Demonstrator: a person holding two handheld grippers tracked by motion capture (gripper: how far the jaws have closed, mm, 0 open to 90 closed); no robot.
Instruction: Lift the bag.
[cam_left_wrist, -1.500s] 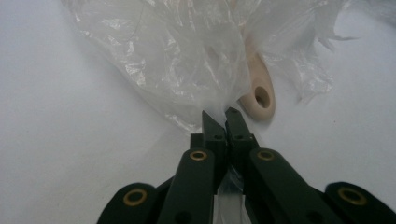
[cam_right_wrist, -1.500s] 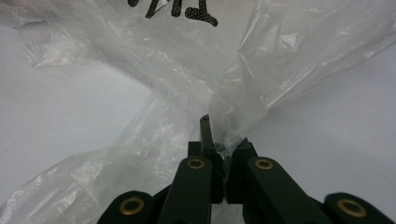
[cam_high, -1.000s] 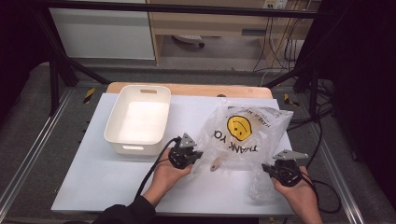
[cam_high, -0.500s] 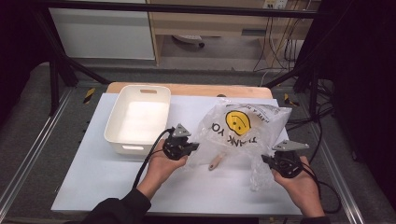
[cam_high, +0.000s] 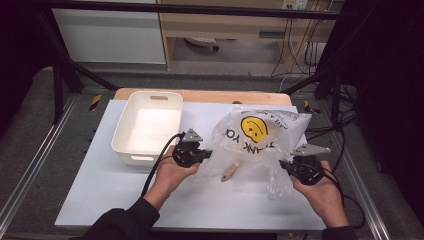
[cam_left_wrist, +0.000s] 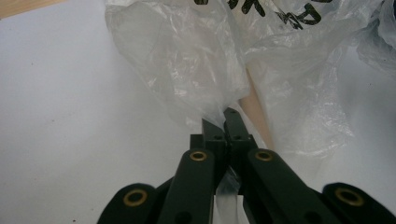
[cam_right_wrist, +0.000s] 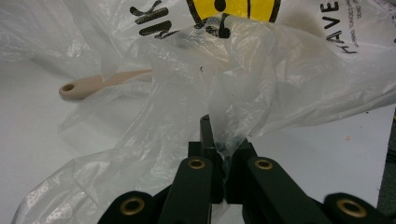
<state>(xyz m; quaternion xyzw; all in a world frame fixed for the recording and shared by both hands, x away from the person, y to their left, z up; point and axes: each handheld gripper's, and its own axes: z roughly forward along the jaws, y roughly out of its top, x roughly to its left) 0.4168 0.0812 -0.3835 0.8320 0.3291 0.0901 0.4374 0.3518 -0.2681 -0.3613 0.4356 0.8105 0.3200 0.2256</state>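
Plastic bag (cam_high: 260, 145) film is pinched in both of your grippers. Your left gripper (cam_high: 204, 154) has its jaws closed tight on a bunched fold at the bag's left edge; in the left gripper view (cam_left_wrist: 223, 122) the clear plastic gathers to a point right where the two black jaws meet, and a strip of film shows between the arms below. Your right gripper (cam_high: 286, 165) is likewise closed on the bag's right side, and in the right gripper view (cam_right_wrist: 219, 140) crumpled film is caught between its jaws. The bag, clear with a yellow smiley face and black lettering, is stretched between your two hands over the right half of the white table (cam_high: 100, 185), its lower part bunched on the surface near your right hand (cam_high: 322, 192). A pale wooden handle (cam_high: 229, 173) with a hole in its end pokes out from under the bag's lower edge, between the two grippers, lying on the table. A white tub (cam_high: 150, 127) sits on the table just beside your left hand (cam_high: 172, 175), to its left and slightly farther from you, apart from the bag.
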